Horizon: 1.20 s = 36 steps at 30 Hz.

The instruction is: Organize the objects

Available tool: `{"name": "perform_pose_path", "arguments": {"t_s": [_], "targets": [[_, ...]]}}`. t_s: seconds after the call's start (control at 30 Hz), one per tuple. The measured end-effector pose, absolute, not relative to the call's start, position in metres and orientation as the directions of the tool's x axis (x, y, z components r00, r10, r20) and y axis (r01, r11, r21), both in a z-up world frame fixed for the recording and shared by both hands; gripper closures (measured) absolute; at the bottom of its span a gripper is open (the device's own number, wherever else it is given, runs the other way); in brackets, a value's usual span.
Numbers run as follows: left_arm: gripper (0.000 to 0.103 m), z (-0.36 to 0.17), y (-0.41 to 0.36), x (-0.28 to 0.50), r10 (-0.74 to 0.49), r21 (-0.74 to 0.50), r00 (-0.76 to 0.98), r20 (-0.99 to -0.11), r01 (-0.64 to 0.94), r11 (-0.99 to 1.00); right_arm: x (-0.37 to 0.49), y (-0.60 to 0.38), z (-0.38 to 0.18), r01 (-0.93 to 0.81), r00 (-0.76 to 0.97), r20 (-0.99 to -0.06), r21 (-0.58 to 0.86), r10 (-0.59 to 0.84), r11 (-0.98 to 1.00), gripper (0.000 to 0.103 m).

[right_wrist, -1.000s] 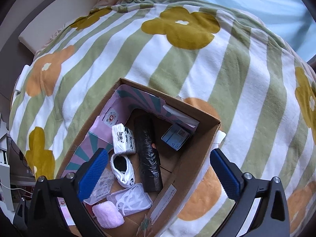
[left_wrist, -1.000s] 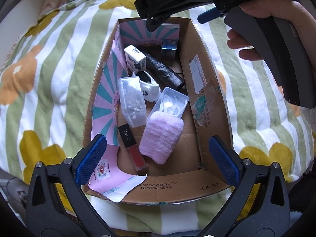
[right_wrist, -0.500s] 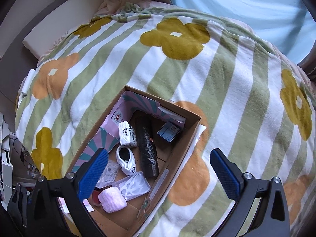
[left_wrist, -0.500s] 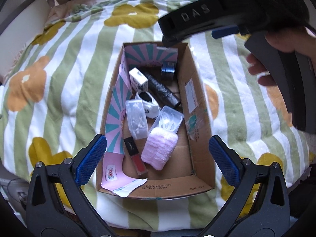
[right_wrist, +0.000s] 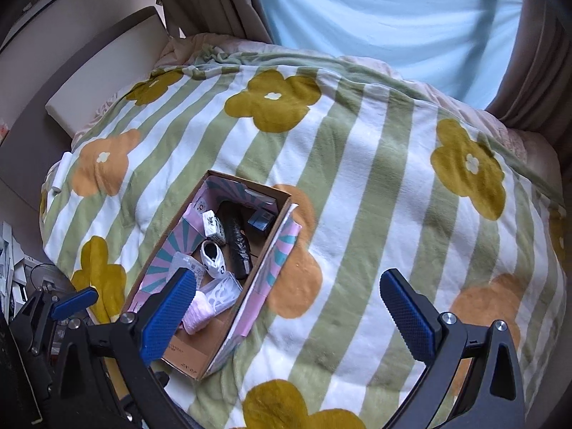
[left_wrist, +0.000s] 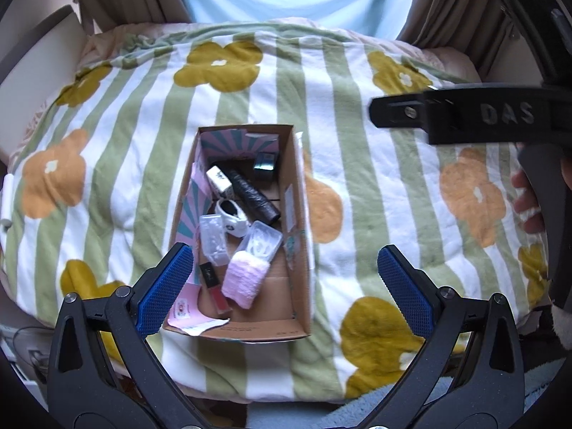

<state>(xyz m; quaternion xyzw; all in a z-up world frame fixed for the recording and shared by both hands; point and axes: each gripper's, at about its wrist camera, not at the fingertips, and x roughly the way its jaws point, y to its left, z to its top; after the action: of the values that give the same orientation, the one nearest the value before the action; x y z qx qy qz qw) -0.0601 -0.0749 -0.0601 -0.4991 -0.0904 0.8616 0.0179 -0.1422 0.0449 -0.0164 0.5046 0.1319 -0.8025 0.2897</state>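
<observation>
Cardboard box (left_wrist: 298,214) on the bed's striped blanket (left_wrist: 375,196), holding a pink towel roll (left_wrist: 245,279), black roll (left_wrist: 255,196), clear cases (left_wrist: 262,241), a small white shoe (left_wrist: 232,216), lipstick (left_wrist: 214,282); all probably light. Towel soft, best pinched mid-roll; cases likely slick, safer across the short sides. Left gripper (left_wrist: 282,279) and right gripper (right_wrist: 286,309) above the bed, jaws wide, empty.

Cardboard box (right_wrist: 228,325) of small items on striped flower blanket (right_wrist: 375,186); right gripper (right_wrist: 286,307) jaws apart, empty.
</observation>
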Motion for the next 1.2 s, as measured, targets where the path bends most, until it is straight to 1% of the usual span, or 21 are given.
{"name": "perform_pose_path", "arguments": {"t_s": [0.3, 0.63, 0.73, 1.2], "targets": [[0.001, -0.027, -0.041, -0.067, 0.132, -0.178, -0.539, -0.832, 0.033, -0.984, -0.118, 0.130, 0.009, 0.467, -0.392, -0.876, 0.073, -0.280, -0.881, 0.001], [0.001, -0.013, -0.002, -0.076, 0.137, -0.159, -0.571, -0.810, -0.011, -0.987, -0.104, 0.205, -0.004, 0.283, -0.430, -0.885, 0.058, -0.181, -0.957, 0.001], [0.001, -0.011, 0.007, -0.077, 0.141, -0.154, -0.573, -0.808, -0.025, -0.988, -0.101, 0.216, -0.006, 0.262, -0.438, -0.884, 0.047, -0.162, -0.964, 0.001], [0.001, -0.009, 0.019, -0.077, 0.142, -0.159, -0.574, -0.807, -0.020, -0.987, -0.095, 0.234, -0.003, 0.241, -0.454, -0.876, 0.057, -0.164, -0.969, 0.001]]}}
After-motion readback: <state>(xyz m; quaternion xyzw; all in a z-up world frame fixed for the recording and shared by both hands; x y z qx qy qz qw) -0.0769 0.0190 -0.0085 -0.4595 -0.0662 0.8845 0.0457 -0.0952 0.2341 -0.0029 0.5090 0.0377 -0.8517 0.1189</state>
